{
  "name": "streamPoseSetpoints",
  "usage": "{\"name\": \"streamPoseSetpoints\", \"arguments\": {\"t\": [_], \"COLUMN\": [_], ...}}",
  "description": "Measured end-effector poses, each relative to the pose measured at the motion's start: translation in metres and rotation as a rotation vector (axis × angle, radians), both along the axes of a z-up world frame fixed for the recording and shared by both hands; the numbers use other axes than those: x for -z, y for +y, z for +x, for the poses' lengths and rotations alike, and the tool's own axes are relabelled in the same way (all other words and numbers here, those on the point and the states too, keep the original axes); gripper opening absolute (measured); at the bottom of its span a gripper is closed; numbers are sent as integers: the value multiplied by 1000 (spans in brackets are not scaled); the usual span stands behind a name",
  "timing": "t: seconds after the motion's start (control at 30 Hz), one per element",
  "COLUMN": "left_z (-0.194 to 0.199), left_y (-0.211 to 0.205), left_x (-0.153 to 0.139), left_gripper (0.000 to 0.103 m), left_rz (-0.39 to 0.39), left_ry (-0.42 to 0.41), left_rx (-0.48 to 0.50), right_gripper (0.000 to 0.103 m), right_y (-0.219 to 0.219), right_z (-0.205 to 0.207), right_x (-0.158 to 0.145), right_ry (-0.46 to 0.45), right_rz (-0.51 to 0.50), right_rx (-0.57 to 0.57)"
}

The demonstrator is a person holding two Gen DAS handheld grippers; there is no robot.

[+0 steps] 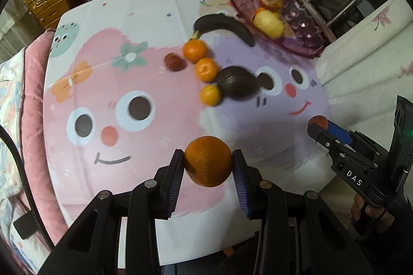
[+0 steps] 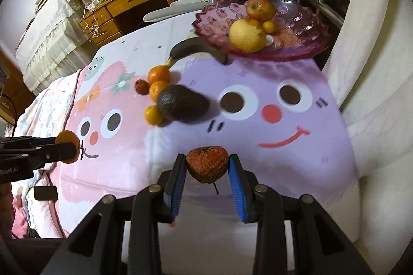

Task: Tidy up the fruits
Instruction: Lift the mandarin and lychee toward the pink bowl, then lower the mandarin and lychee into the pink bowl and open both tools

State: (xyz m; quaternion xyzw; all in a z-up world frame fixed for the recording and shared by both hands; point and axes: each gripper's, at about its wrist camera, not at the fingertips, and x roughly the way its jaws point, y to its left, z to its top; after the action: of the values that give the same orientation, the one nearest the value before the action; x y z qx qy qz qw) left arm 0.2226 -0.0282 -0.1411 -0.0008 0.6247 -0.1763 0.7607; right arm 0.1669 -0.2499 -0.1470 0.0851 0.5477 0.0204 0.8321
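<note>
The left claw (image 1: 208, 166) grips an orange (image 1: 208, 160) above the desk (image 1: 144, 146). The right claw (image 2: 207, 166), levelled alongside, pinches a shrivelled red fruit (image 2: 207, 166); its body reads "DAS".

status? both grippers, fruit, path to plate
Left gripper shut on orange; right gripper shut on wrinkled red fruit. Purple plate at the far edge. Avocado, tangerines, banana lie between.

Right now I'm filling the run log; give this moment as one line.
left gripper: shut on orange | right gripper: shut on wrinkled red fruit | purple plate: holds apple, yellow fruit
</note>
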Motion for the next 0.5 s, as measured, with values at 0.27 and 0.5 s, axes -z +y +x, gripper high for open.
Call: {"name": "streamPoseSetpoints", "arguments": {"t": [0.27, 0.5], "left_z": [5, 15], "left_y": [-67, -120], "left_x": [-15, -14], "left_gripper": [36, 36], "left_rz": [-18, -29], "left_ry": [-35, -52], "left_rx": [-53, -85], "right_gripper": [34, 34], "right_y": [-61, -107], "right_z": [27, 59], "right_x": [-22, -35], "right_ry": [-28, -62], "right_rz": [-14, -47], "right_rx": [-86, -162]}}
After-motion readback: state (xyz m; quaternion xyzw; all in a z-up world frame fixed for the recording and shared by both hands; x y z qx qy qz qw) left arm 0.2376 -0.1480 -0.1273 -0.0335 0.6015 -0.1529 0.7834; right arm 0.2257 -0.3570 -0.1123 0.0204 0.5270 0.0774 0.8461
